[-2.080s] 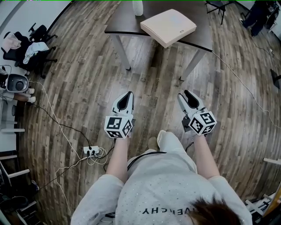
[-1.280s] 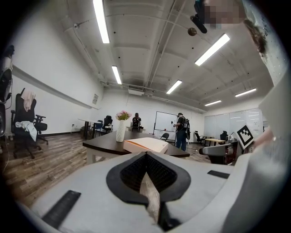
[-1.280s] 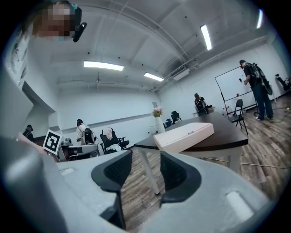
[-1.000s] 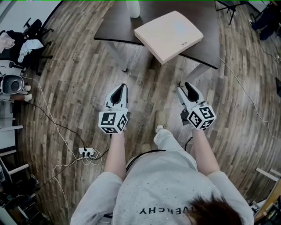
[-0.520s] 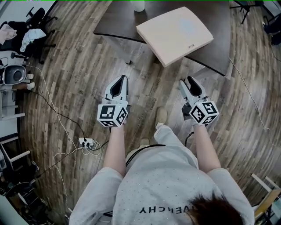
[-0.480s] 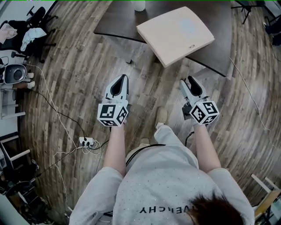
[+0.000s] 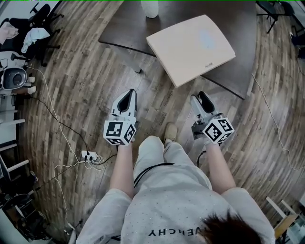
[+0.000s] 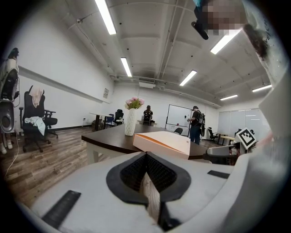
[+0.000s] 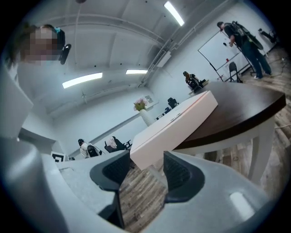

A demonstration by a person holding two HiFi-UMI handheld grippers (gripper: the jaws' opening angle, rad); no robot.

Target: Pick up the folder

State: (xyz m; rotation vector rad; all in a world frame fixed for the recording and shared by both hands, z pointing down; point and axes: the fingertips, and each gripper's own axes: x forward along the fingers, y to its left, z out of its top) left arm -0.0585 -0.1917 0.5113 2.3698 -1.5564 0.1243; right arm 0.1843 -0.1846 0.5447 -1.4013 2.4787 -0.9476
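Note:
The folder (image 7: pixel 190 47) is a flat beige case on a dark table (image 7: pixel 128 28), with one corner hanging over the near edge. Both grippers hang above the wooden floor, short of the table. My left gripper (image 7: pixel 127 93) is shut with nothing in it; the left gripper view shows its tips (image 8: pixel 146 155) meeting and the folder (image 8: pixel 163 142) ahead on the table (image 8: pixel 109 139). My right gripper (image 7: pixel 198 96) is open and its jaws are opening. Between them (image 9: pixel 148 166) is only floor, with the folder's overhanging corner (image 9: pixel 177 123) just beyond, untouched.
A white vase (image 7: pixel 151 7) with flowers stands at the table's far side. A power strip (image 7: pixel 88 156) and cables lie on the floor at left, near chairs draped with clothes (image 7: pixel 33 33). People stand by a whiteboard (image 8: pixel 196 125) far off. My shoe (image 7: pixel 169 131) is between the grippers.
The table and folder have come nearer as I stepped forward. Both grippers moved toward the table and sank a little. The right gripper rolled and its jaws stand a little wider.

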